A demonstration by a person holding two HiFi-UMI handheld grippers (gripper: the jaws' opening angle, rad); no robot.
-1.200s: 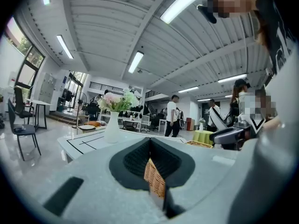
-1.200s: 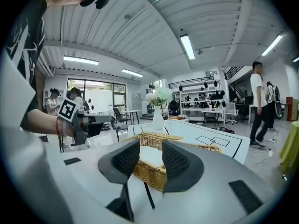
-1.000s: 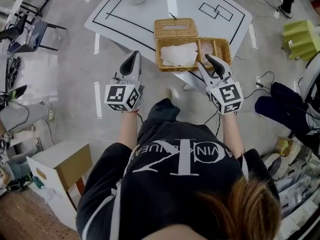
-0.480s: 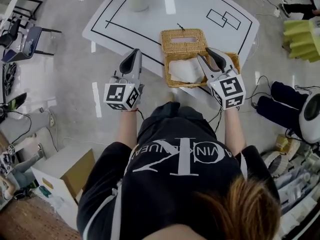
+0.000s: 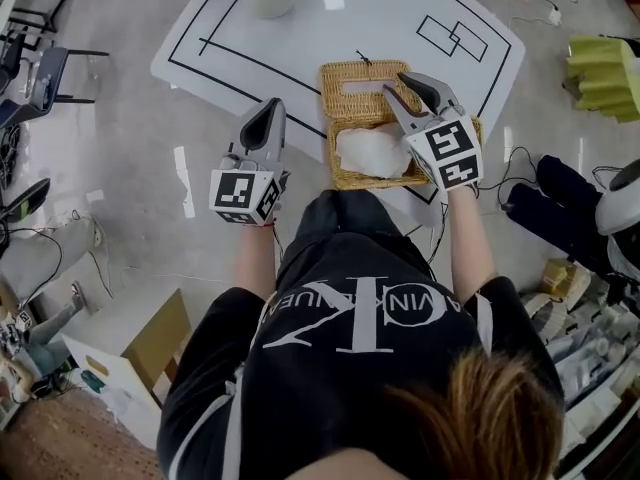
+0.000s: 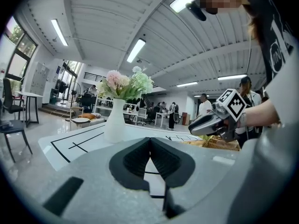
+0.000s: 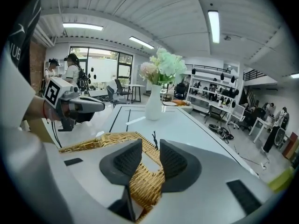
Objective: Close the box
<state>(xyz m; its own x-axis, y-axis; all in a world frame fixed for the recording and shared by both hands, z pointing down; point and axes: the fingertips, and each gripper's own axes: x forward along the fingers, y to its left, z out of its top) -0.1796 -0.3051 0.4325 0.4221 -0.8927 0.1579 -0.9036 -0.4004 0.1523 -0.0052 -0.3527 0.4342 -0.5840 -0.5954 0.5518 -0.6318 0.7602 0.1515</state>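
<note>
The woven wicker box sat at the near edge of the white table, its flat slotted lid thrown back and crumpled white paper filling the tray. The right gripper, a second before at the box's near right corner, had come in over the lid's right edge; its jaws, just narrowing, stood apart and touched nothing (wicker showed below the gap). The left gripper, tips pressed together and empty, hung beside the box's left.
</note>
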